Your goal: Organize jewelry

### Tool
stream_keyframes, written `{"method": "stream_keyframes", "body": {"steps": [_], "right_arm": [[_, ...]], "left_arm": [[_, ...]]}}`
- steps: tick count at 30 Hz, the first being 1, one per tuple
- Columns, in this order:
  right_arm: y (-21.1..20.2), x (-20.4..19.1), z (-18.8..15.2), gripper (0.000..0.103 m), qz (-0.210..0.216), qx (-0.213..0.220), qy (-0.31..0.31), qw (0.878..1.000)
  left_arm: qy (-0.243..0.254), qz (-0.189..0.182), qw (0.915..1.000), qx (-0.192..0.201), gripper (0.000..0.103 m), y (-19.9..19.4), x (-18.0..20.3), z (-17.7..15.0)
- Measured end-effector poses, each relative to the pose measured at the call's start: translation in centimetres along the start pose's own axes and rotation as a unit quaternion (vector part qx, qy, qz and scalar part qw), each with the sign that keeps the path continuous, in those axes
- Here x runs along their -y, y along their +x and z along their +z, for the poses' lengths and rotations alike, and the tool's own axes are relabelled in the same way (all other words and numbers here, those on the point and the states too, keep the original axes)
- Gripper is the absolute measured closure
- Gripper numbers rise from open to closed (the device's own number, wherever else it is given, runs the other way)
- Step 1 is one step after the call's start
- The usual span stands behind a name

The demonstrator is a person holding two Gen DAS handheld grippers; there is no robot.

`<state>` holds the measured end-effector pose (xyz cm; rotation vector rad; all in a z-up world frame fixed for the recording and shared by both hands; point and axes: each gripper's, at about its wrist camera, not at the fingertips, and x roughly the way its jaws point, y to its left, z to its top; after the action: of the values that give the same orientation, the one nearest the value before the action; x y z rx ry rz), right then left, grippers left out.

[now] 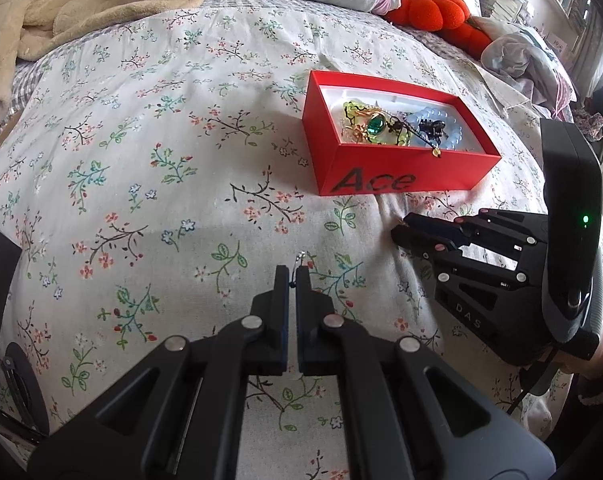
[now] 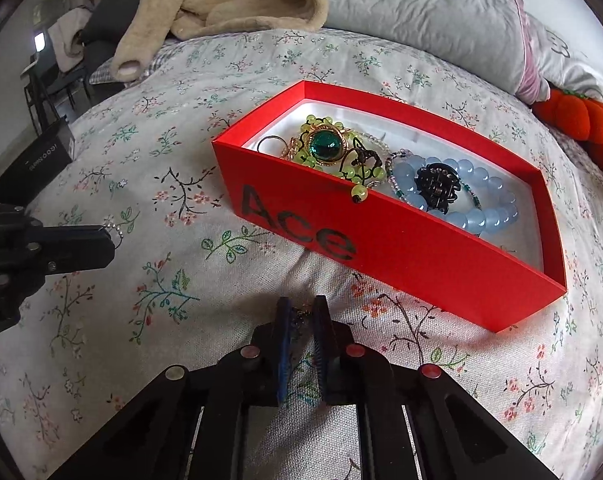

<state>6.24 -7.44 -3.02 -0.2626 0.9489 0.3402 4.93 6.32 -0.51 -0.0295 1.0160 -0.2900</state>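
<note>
Red box [image 2: 401,248] holds blue bead bracelet [image 2: 481,196], black clip [image 2: 437,188], green pendant [image 2: 324,145].

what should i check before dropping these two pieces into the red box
1. Left gripper shut on the small silver chain: ok.
2. Right gripper grips a small dark piece: ok, though what it is: cannot tell.
3. Red box open, lid off: ok.
4. Free space in the box beside the blue bead bracelet: ok.
5. Green bead strand hanging over the box front wall: not ok.
6. Box steady on the soft bedspread: cannot tell.
</note>
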Motion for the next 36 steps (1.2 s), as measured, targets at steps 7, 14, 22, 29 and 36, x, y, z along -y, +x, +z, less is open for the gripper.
{"method": "stream_keyframes", "body": {"steps": [7, 14, 22, 29, 36], "right_arm": [[-1.6, 1.1, 0.4, 0.093, 0.034, -0.004, 0.033, 0.999], [-5.8, 2.7, 1.5, 0.093, 0.058, 0.038, 0.057, 0.996], [-7.7, 7.0, 2.8, 0.093, 0.049, 0.072, 0.112, 0.990], [-6.2, 10.8, 3.1, 0.093, 0.034, 0.063, 0.153, 0.986], [-4.7, 11.6, 3.4, 0.092, 0.042, 0.051, 0.160, 0.985]], "left_arm": [[-0.027, -0.023, 0.9992, 0.020, 0.099, -0.8, -0.1, 1.4], [-0.030, -0.059, 0.9955, 0.068, 0.099, -1.9, 0.9, 4.1], [-0.020, -0.073, 0.9950, 0.066, 0.099, 0.3, 3.1, 6.3], [-0.021, -0.081, 0.9949, 0.057, 0.099, 1.9, 4.4, 6.9], [-0.014, -0.079, 0.9947, 0.064, 0.094, 2.2, 5.2, 7.4]]}}
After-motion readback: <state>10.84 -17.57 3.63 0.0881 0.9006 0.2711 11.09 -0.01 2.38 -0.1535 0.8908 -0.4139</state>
